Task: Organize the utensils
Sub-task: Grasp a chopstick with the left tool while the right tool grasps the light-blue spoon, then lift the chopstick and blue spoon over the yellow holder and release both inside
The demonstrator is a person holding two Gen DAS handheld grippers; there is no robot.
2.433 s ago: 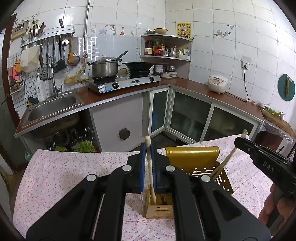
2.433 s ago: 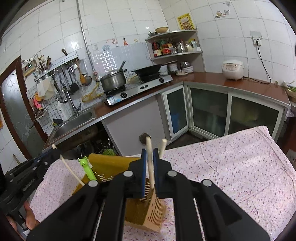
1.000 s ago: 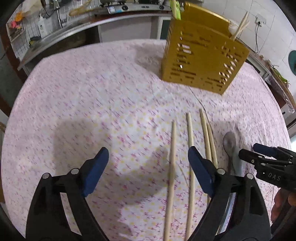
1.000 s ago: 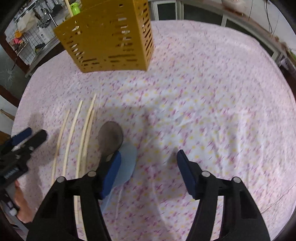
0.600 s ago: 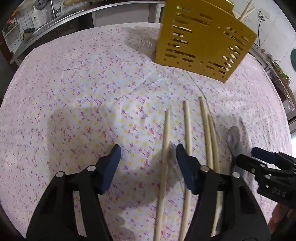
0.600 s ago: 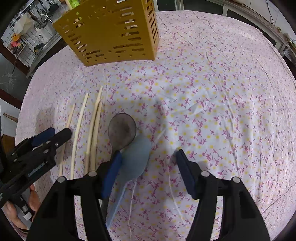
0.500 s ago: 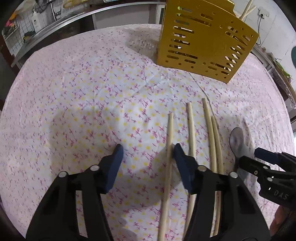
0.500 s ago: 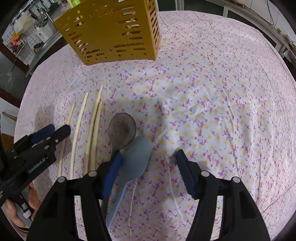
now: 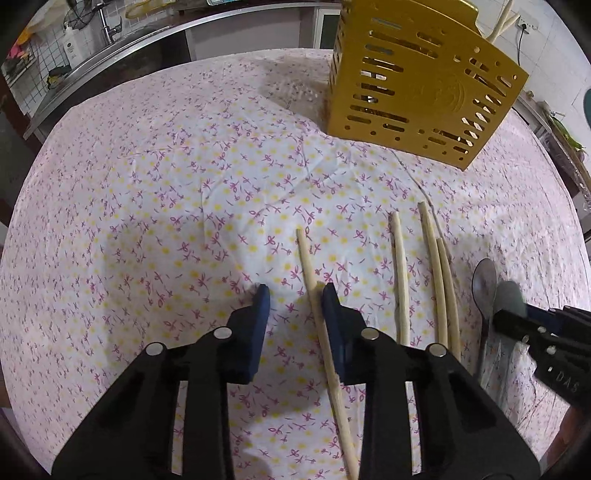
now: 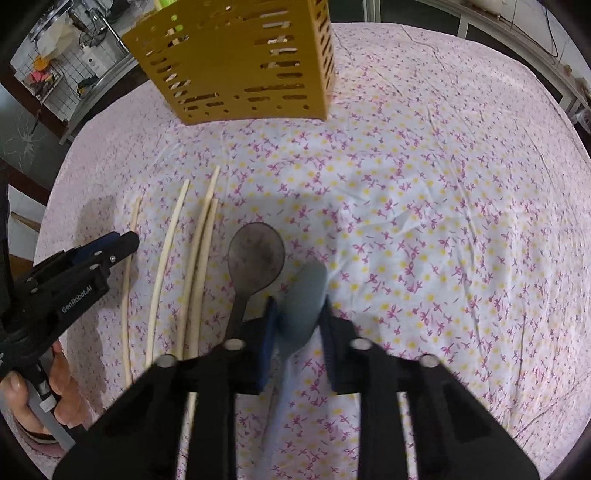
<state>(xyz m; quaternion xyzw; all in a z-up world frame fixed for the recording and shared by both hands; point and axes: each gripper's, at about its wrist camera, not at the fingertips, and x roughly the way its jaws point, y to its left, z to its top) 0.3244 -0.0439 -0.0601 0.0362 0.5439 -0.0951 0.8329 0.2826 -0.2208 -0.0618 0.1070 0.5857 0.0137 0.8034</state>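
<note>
Several pale wooden chopsticks lie side by side on the flowered tablecloth. My left gripper (image 9: 295,299) is low over the leftmost chopstick (image 9: 314,280), jaws partly closed around it with the right pad touching it. My right gripper (image 10: 297,308) has narrowed around a grey-blue spoon (image 10: 304,295), which fills the gap between its pads. A dark metal spoon (image 10: 255,258) lies just left of it. The yellow slotted utensil holder (image 9: 421,81) stands at the far side, with chopsticks sticking out of its top (image 9: 502,20).
The other chopsticks (image 9: 400,280) lie between the two grippers. The left gripper shows in the right wrist view (image 10: 125,240), held by a hand. A kitchen counter and sink (image 9: 122,40) run behind the table.
Both grippers came down from the holder to the table and narrowed: the left around the leftmost chopstick, the right around the grey-blue spoon. That chopstick has turned slightly.
</note>
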